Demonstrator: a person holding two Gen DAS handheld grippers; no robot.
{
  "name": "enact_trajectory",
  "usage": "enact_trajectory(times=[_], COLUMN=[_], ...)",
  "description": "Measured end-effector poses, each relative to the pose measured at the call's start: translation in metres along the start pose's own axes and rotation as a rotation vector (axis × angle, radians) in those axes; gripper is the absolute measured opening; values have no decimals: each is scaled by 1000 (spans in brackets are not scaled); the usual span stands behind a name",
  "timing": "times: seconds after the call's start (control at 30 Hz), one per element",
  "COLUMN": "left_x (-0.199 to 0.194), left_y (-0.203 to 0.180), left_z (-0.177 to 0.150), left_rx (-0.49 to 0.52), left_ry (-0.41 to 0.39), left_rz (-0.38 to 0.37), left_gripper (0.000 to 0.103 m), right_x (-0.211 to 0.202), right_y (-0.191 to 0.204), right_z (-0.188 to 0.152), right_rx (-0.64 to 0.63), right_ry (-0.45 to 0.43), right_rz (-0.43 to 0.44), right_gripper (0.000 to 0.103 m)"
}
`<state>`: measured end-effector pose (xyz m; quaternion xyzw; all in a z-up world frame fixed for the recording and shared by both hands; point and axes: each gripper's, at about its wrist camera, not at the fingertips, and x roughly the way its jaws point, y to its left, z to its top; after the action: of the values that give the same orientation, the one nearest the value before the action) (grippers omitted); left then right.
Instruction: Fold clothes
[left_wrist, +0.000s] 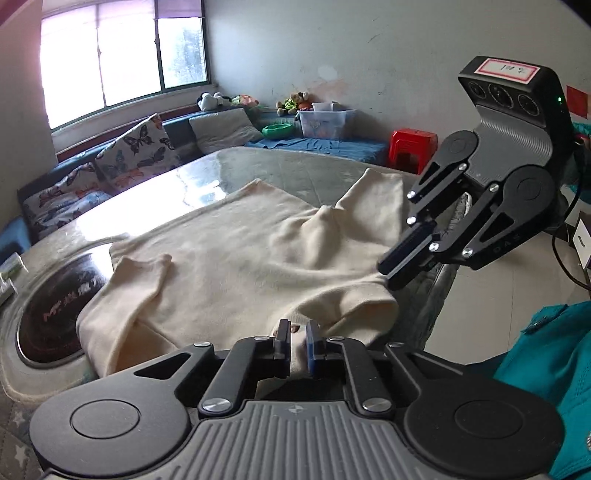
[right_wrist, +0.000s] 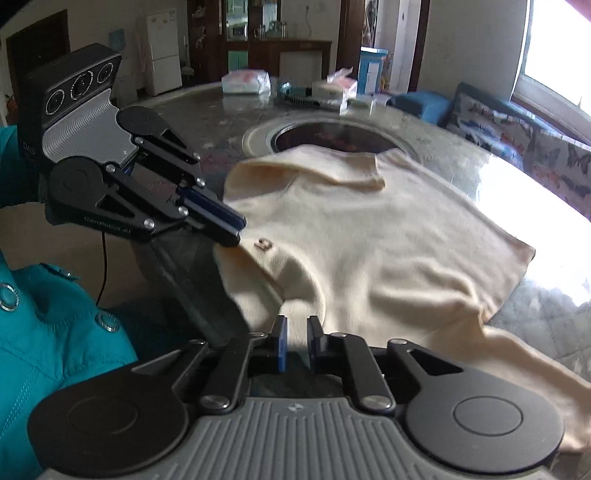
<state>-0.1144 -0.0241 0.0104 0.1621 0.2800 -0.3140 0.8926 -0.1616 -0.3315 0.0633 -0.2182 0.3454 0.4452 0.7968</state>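
Cream sweater (left_wrist: 236, 240) lies spread over the glossy round table (left_wrist: 155, 192), one end reaching the dark inset hotplate (left_wrist: 51, 306) at the table's centre, the near edge hanging just over the rim toward you. Your left gripper (left_wrist: 297, 341) sits at that near edge: jaws drawn close with cream knit between the pads, so it reads as clenched on the sweater's edge beside the small brown logo (right_wrist: 264, 244). Your right gripper (right_wrist: 295, 338) is farther along the same edge; in the left wrist view its fingers are pressed together at the fabric, but whether cloth is actually pinched there you cannot tell from either view. One sleeve (left_wrist: 144, 291) is folded in across the body on the hotplate side; the other sleeve (right_wrist: 535, 387) trails off the table rim. Judgement: you are at the pick-up for a fold of the near edge. Next move likely calls for both grips confirmed, then an even lift and carry toward the hotplate, keeping the edge taut.
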Motion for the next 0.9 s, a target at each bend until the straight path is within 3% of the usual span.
enact_trajectory(times=[0.07,0.13,0.3,0.33,0.37,0.43,0.57,0.67,0.77,0.9], left_x=[3,5,23,24,26,27,20,9,5,6], left_y=[-3,-7,-18,-19,-20,-20,-9,2,3,4], left_z=[2,4,-1,-1,-2,-3,-1,1,-4,-5], left_rx=[24,48,132,144,154,165,92,14,29,38], left_ry=[-4,-7,32,35,37,37,9,-21,-7,11], left_rz=[7,15,29,32,38,57,64,27,-10,-23], left_gripper=[11,15,17,18,17,14,8,7,8,11], right_x=[4,12,36,39,40,37,19,8,6,8], right_y=[0,4,13,13,13,11,0,-5,-2,1], right_z=[4,7,8,7,7,7,9,9,0,-6], right_rx=[1,-19,-56,-58,-56,-44,30,63,33,22], right_ry=[-10,-6,35,46,42,26,-51,-73,-13,29], right_rz=[1,-2,-20,-24,-31,-40,-48,-27,46,66], right_gripper=[23,25,23,23,13,5,2,2,2,7])
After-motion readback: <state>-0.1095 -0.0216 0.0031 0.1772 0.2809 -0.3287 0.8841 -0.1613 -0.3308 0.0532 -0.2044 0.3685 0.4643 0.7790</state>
